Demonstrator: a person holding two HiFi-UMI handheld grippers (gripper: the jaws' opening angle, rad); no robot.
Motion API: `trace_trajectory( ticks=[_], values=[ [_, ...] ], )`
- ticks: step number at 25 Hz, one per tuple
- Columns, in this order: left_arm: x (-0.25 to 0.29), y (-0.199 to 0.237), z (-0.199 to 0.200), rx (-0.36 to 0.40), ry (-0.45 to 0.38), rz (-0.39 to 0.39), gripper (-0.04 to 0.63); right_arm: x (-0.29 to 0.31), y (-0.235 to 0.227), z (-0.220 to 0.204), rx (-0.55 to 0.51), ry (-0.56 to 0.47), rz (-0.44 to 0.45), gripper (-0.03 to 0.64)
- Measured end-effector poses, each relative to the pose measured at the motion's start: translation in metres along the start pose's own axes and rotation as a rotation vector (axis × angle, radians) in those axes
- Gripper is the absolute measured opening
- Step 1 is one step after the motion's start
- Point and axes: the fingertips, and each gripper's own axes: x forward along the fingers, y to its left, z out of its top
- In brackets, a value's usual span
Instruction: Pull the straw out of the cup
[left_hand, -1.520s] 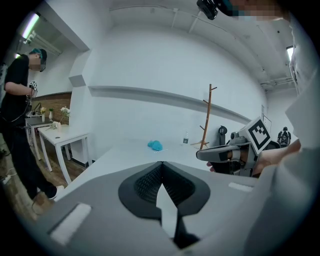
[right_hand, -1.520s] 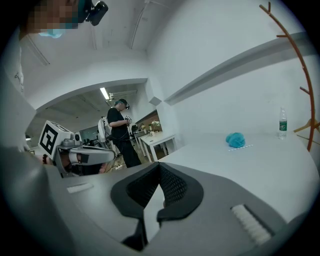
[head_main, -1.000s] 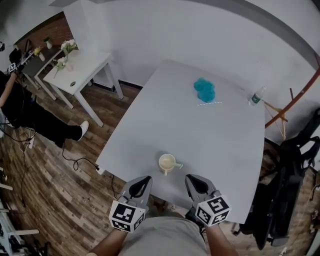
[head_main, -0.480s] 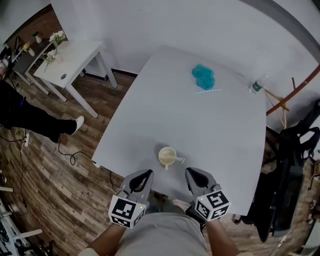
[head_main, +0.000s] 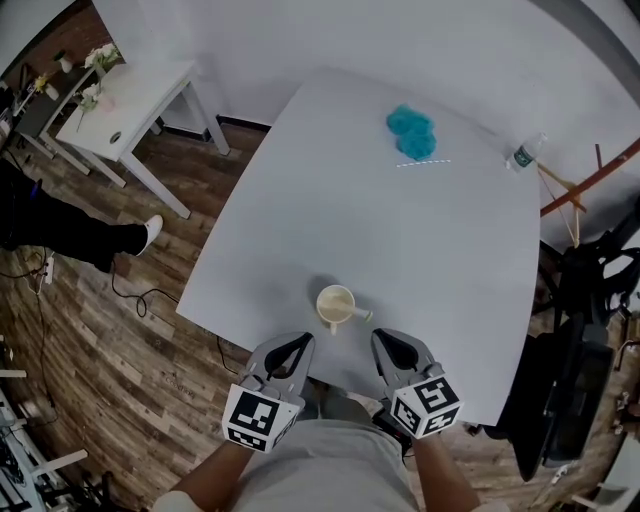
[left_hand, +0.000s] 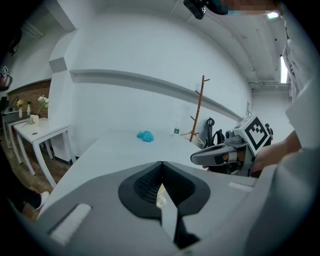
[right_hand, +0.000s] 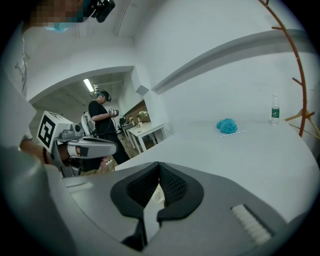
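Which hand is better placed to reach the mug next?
Right, narrowly. The mug sits just ahead of both shut tongs, but its handle points toward the right tongs; the left tongs face its bare side.

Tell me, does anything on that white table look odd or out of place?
One thing: the straw lies flat at the far end of the table beside a blue clump, well away from the cup, which has no straw in it. A bottle stands close to the far edge.
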Motion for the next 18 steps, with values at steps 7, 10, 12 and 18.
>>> trace_trajectory(
  ticks=[7,10,12,18],
  values=[
    [0.008,0.005,-0.006,-0.003,0.014,-0.007,0.02,0.015,-0.006,-0.01,0.026,0.022,-0.001,0.049],
    [0.01,0.006,-0.01,-0.014,0.023,-0.008,0.02,0.018,-0.008,-0.014,0.032,0.036,-0.003,0.054],
    [0.011,0.006,-0.013,-0.021,0.032,-0.011,0.02,0.021,-0.009,-0.017,0.034,0.045,-0.003,0.063],
    [0.017,0.007,-0.015,-0.024,0.031,-0.009,0.02,0.027,-0.018,-0.023,0.044,0.062,-0.006,0.089]
  ],
)
